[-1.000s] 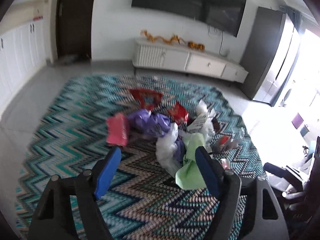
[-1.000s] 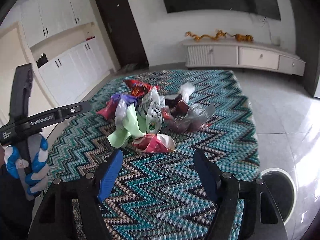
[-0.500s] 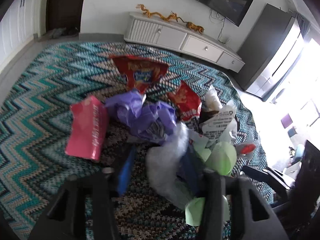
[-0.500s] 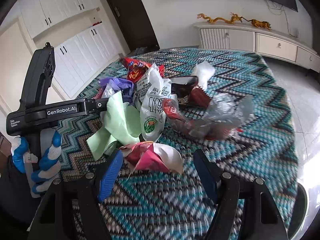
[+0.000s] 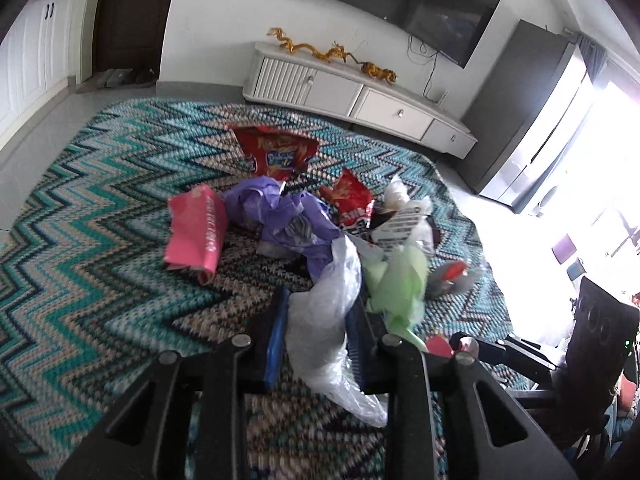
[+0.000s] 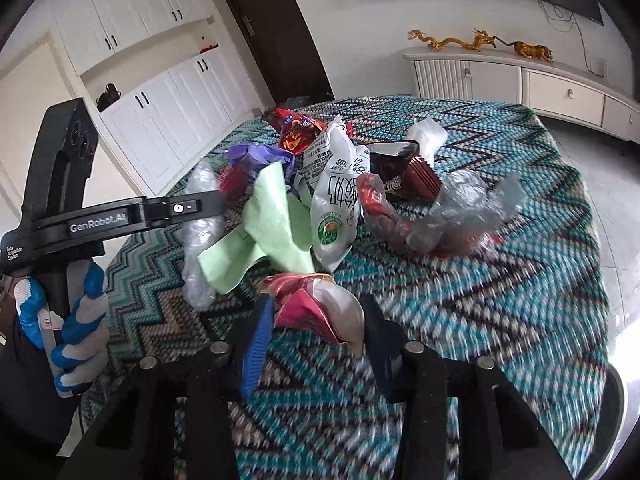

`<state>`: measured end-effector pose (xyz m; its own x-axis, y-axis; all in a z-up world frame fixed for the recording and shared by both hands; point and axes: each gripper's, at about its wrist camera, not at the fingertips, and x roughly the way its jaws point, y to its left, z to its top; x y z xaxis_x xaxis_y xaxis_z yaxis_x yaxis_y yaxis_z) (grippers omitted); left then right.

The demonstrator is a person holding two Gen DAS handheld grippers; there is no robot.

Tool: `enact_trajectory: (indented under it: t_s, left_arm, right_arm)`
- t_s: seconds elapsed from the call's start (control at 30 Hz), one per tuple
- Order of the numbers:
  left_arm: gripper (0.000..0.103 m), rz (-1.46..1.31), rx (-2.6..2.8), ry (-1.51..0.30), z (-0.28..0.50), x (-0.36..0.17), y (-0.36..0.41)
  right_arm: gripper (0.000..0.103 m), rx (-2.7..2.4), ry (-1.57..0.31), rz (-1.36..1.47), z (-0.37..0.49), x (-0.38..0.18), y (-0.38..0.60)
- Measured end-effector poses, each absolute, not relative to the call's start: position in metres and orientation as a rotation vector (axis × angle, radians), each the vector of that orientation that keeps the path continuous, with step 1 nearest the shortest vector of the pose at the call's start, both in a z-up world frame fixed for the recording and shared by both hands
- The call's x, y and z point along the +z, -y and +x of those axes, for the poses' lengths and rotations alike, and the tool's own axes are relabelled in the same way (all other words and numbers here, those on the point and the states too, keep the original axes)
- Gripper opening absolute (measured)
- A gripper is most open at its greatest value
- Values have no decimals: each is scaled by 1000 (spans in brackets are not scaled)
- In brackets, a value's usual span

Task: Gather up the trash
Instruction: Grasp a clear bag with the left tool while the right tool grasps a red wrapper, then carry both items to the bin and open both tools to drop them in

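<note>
Plastic fills my left gripper (image 5: 318, 336): its blue pads are pinched close on a clear plastic bag (image 5: 324, 320), whose long axis runs from near me up and away toward the heap, with a loose tail trailing back past the pads. My right gripper (image 6: 316, 332) has its fingers narrowed around a crumpled pink-and-white wrapper (image 6: 320, 308), both pads pressed against its sides; the wrapper lies crosswise between them, its open silver mouth tipped to the right.

Both pieces sit at the near edge of a trash pile on the zigzag rug (image 5: 92, 264). Just beyond the clear bag lies a pale green sheet (image 5: 396, 284), draped toward the right. Behind it are a purple bag (image 5: 284, 220), a pink packet (image 5: 194, 234) standing on its lower edge at the left, and a white printed bag (image 6: 336, 200) pointing upward. Farther back rest a red snack bag (image 5: 276, 154) and a smaller red packet (image 5: 350, 202). A white cabinet (image 5: 352, 92) lines the far wall.
</note>
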<state>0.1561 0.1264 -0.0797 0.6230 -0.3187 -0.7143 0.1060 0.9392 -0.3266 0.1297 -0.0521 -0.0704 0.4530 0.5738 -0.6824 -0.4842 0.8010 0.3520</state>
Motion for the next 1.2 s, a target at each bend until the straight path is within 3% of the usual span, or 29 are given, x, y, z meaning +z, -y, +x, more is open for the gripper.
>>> enact_trajectory:
  t_s: [0.3, 0.33, 0.87, 1.2]
  left_arm:
    - [26, -265, -249, -795, 106, -43, -126]
    - [26, -263, -251, -790, 103, -40, -123]
    - [26, -212, -339, -733, 43, -2, -66]
    - [26, -86, -525, -811, 66, -1, 68]
  right_arm:
    - [28, 668, -828, 130, 76, -45, 68]
    - [9, 671, -825, 132, 75, -41, 68]
    - [8, 592, -689, 194, -2, 4, 129]
    - [8, 335, -621, 301, -41, 13, 257]
